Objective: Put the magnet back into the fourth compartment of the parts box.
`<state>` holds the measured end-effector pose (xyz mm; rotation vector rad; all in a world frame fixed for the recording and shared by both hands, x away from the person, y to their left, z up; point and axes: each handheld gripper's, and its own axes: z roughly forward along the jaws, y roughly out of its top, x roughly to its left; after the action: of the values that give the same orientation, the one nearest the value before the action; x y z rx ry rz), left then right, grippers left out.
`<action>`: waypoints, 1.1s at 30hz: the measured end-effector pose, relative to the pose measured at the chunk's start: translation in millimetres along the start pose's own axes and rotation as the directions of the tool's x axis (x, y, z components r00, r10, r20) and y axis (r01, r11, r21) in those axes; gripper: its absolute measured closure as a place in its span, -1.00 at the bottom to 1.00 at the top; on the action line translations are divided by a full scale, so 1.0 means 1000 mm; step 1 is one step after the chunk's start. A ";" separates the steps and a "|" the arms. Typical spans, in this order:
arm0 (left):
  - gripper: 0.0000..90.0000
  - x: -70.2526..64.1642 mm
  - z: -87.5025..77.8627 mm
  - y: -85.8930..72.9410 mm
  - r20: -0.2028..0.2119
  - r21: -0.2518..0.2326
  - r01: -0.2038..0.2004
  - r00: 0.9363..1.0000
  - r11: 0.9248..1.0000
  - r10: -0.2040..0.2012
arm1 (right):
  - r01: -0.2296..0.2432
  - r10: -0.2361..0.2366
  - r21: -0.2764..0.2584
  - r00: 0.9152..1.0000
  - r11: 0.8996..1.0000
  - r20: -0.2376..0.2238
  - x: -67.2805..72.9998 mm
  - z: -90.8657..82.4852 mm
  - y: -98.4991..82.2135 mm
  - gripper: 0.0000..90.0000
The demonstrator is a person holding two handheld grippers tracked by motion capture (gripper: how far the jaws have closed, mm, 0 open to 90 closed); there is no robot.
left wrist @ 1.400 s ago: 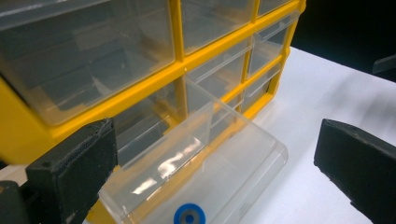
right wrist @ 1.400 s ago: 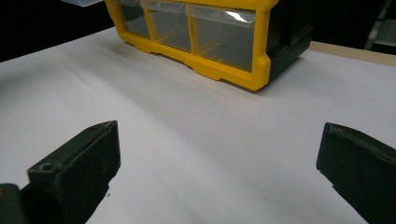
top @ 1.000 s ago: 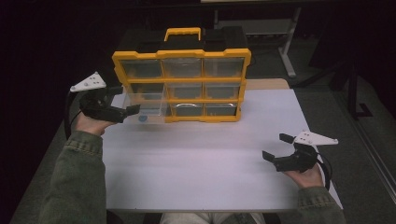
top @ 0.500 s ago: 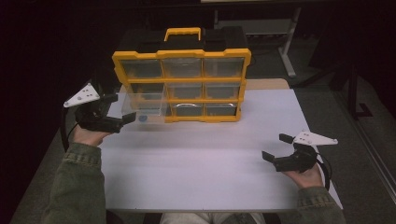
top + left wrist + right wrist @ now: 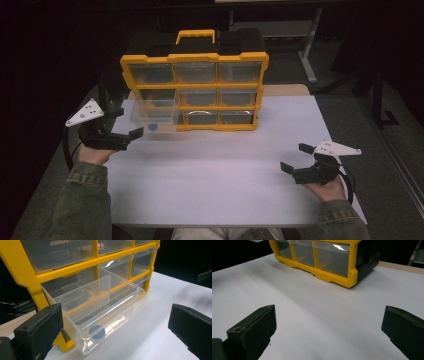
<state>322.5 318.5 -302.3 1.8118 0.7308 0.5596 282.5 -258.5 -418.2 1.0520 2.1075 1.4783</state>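
Dark bkgd, left gripper [image 5: 126, 126] open nr drawer [image 5: 100, 315], cap [image 5: 97, 331] blurred

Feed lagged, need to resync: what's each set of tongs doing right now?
Left tongs: open, holding nothing, just in front of the pulled-out clear plastic drawer.
Right tongs: open, empty, over the white table.

In the left gripper view the organizer [image 5: 30, 272] is running off the top and left edges, and the blue piece [image 5: 97, 331] in the pulled-out clear drawer [image 5: 100, 312] is showing as a blurred disc through the plastic — what it is cannot be told. Both fingers [image 5: 37, 332] are being cropped at the bottom. In the right gripper view the top edge is cutting the organizer's upper rows away. In the high view the surface [image 5: 215, 190] is hiding the person's lap — the room beyond is lying in darkness.
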 end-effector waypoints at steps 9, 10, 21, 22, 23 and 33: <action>-1.00 -0.007 -0.004 -0.014 -0.007 0.000 -0.005 1.000 1.000 0.005 | 0.001 -0.001 0.001 1.000 1.000 -0.001 0.000 0.000 0.000 -1.00; -1.00 -0.007 -0.004 -0.016 -0.009 0.001 -0.005 1.000 1.000 0.005 | 0.001 -0.001 0.001 1.000 1.000 -0.001 0.000 0.000 0.000 -1.00; -1.00 -0.007 -0.010 -0.043 -0.037 -0.021 0.012 0.999 1.000 -0.013 | 0.003 -0.003 0.005 1.000 1.000 -0.002 0.000 0.000 0.000 -1.00; -1.00 -0.007 -0.009 -0.046 -0.033 -0.022 0.021 0.999 1.000 -0.022 | 0.005 -0.005 0.005 1.000 1.000 -0.002 0.000 0.001 0.000 -1.00; -1.00 -0.007 -0.009 -0.048 -0.035 -0.019 0.027 0.999 0.999 -0.028 | 0.004 -0.004 0.007 1.000 1.000 -0.002 0.001 0.001 0.000 -1.00; -1.00 -0.009 -0.010 -0.067 -0.037 -0.026 0.044 0.998 0.999 -0.045 | 0.005 -0.005 0.007 1.000 1.000 -0.003 0.000 0.000 0.000 -1.00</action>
<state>295.2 336.3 -362.8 1.7616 0.7844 0.5724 282.6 -258.0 -418.5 1.0467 2.1176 1.4721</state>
